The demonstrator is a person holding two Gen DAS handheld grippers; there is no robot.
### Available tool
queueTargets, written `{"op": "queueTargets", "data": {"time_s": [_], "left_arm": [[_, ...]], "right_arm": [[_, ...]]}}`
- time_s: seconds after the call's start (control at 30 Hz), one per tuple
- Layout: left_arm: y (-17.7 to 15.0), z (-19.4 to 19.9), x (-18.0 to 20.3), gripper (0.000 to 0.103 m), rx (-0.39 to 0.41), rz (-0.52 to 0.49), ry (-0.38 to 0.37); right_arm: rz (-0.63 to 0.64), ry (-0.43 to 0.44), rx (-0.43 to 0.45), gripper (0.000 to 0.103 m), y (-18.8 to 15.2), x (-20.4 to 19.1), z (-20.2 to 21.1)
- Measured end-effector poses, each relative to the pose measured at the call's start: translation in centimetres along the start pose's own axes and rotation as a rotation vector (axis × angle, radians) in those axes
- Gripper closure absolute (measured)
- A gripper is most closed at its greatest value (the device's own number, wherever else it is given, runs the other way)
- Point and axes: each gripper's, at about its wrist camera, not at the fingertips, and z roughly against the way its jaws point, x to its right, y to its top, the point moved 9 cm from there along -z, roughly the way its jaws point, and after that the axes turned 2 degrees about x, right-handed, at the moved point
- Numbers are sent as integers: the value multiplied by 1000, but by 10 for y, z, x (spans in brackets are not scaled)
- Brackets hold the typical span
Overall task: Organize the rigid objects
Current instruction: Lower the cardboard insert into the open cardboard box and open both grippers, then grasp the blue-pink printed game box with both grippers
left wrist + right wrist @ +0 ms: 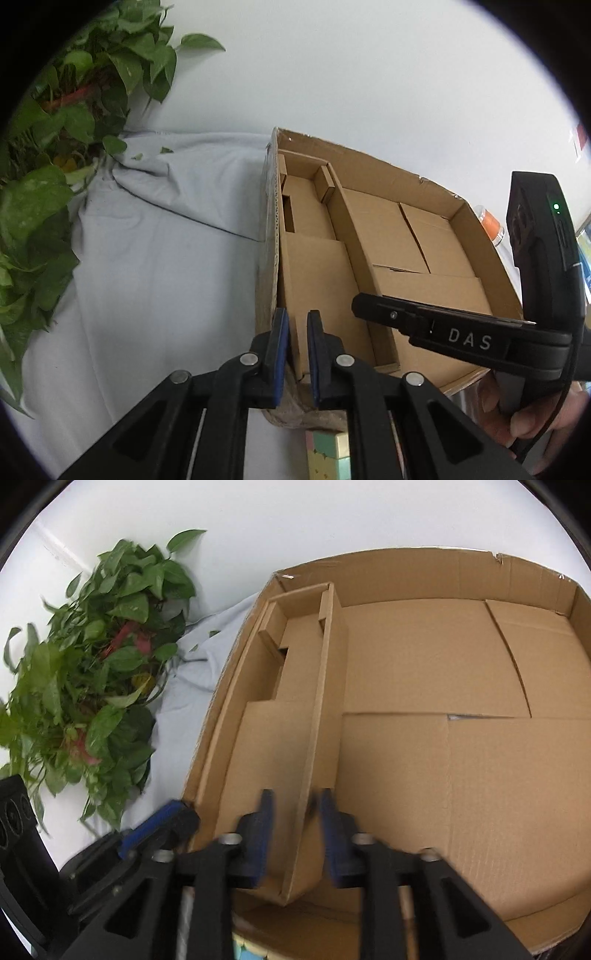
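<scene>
A shallow open cardboard box (476, 236) lies on a pale cloth, with a long cardboard divider (347, 229) set inside along its left part. My left gripper (297, 354) straddles the box's near left wall with a narrow gap; contact is unclear. My right gripper (295, 834) reaches into the box (443, 572) and straddles the near end of the divider (325, 709), jaws partly open. The right gripper's body shows in the left wrist view (461, 336). A pastel cube (328, 454) sits in front of the box, below the left gripper.
A leafy green plant (48, 155) stands left of the box, also in the right wrist view (92, 686). Wrinkled pale cloth (166, 258) covers the table. A jar with an orange band (491, 225) stands behind the box's far right corner. A white wall is behind.
</scene>
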Motion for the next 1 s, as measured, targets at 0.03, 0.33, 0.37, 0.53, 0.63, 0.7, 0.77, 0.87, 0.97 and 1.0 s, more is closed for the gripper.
{"op": "queueTargets", "data": {"time_s": [0.03, 0.33, 0.37, 0.53, 0.63, 0.7, 0.77, 0.87, 0.97, 1.0], "left_arm": [[0, 7, 1, 86, 21, -10, 15], [-36, 154, 34, 12, 436, -124, 204], [-43, 161, 38, 12, 440, -115, 191], [-82, 180, 58, 12, 408, -47, 80], [-106, 182, 70, 12, 373, -29, 22], [-125, 181, 78, 12, 329, -27, 22], [-138, 179, 82, 12, 303, -26, 16], [-159, 169, 84, 12, 230, -3, 1], [-177, 158, 90, 12, 146, 31, -78], [-183, 153, 92, 12, 113, 46, -108]], "right_arm": [[33, -32, 40, 38, -3, 0, 12], [233, -283, 377, 0, -92, 19, 174], [220, -287, 385, 0, -107, 22, 186], [214, -266, 421, 0, -177, 27, 222], [219, -218, 408, 0, -209, 27, 223], [235, -164, 376, 0, -228, 25, 220], [270, -110, 358, 0, -244, 18, 215], [315, 20, 297, 0, -268, 2, 205], [328, 109, 210, 0, -284, -7, 188], [335, 112, 191, 0, -287, -9, 183]]}}
